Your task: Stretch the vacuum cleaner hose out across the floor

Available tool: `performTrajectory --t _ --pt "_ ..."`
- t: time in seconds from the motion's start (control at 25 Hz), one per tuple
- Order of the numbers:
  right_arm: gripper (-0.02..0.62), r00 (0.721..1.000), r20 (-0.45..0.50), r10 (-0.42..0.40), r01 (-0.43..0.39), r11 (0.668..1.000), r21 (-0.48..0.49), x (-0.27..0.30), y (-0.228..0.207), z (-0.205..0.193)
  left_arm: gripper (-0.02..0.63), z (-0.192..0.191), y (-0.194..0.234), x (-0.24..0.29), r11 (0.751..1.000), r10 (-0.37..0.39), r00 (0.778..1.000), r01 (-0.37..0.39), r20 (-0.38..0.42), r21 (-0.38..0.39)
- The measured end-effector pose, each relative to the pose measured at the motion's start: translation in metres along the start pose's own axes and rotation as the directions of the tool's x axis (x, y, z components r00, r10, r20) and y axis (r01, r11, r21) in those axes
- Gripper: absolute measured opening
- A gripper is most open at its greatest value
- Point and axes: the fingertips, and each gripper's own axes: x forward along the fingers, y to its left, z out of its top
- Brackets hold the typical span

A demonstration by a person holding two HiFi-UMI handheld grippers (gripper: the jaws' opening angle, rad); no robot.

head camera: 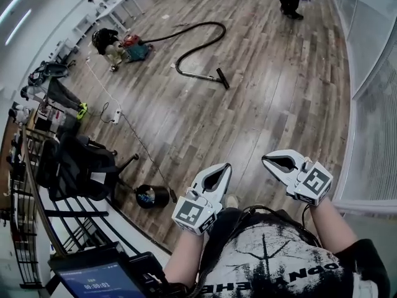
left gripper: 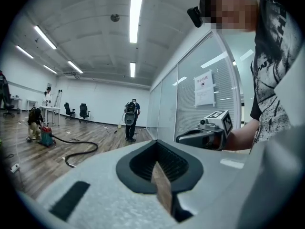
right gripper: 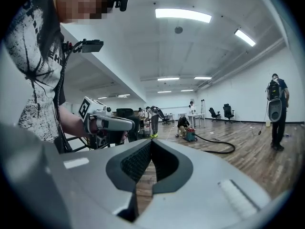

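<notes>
The left gripper [head camera: 225,167] and right gripper [head camera: 267,159] are being held closed (nothing between the jaws). The hose [head camera: 224,32] is being shown curled by the vacuum [head camera: 131,47], far across the floor [head camera: 260,104].

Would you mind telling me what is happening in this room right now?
A person stands on the wooden floor with a gripper in each hand. The left gripper and the right gripper are both shut and empty, held out in front. The vacuum hose lies in a loose curve far across the room, running from the vacuum cleaner, where a crouching person is busy. Neither gripper is near the hose, so the stretching has not begun.
</notes>
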Motion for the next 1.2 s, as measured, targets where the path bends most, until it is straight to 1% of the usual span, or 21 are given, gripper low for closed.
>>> performTrajectory --t 0.16,0.32,0.48,0.56,0.68,0.8,0.84,1.0,1.12,1.2 --pt "0.005 1.000 -0.015 0.004 -0.004 1.000 0.019 -0.001 -0.004 -0.007 0.000 -0.002 0.003 0.005 1.000 -0.001 1.000 0.001 -0.021 0.007" --pt "0.005 1.000 -0.026 -0.004 0.004 1.000 0.009 0.000 -0.012 -0.009 0.000 0.000 0.007 0.012 1.000 -0.009 1.000 0.009 -0.019 0.000" --pt "0.006 0.999 -0.040 -0.024 0.025 0.999 0.029 0.009 -0.021 -0.014 0.000 -0.003 0.020 0.016 1.000 -0.017 1.000 0.016 -0.009 -0.019" --pt "0.006 0.999 -0.040 -0.024 0.024 1.000 0.020 0.019 -0.023 -0.017 0.000 -0.007 0.031 0.016 0.999 -0.019 1.000 0.018 -0.009 -0.028" --pt "0.006 0.999 -0.037 -0.032 0.033 0.999 0.040 0.039 -0.025 -0.019 0.000 -0.014 0.050 0.016 0.999 -0.031 0.999 0.031 -0.007 -0.029" --pt "0.006 0.999 -0.037 -0.038 0.039 0.999 0.009 0.058 -0.038 -0.016 0.000 -0.009 0.073 0.026 0.998 -0.055 0.998 0.055 0.008 -0.039" --pt "0.006 0.998 -0.036 -0.042 0.043 0.999 0.013 0.066 -0.042 -0.016 0.000 -0.009 0.082 0.027 0.997 -0.062 0.998 0.063 0.009 -0.042" --pt "0.005 0.997 -0.015 -0.072 0.073 0.996 0.046 0.106 -0.056 -0.003 0.000 -0.003 0.127 0.027 0.994 -0.085 0.996 0.086 0.018 -0.063" --pt "0.006 0.994 0.009 -0.106 0.105 0.993 0.059 0.139 -0.073 0.008 0.000 0.003 0.162 0.029 0.992 -0.109 0.994 0.110 0.021 -0.059" --pt "0.006 0.993 0.011 -0.114 0.113 0.992 0.063 0.160 -0.083 0.009 0.000 0.005 0.182 0.032 0.990 -0.130 0.991 0.131 0.026 -0.058"
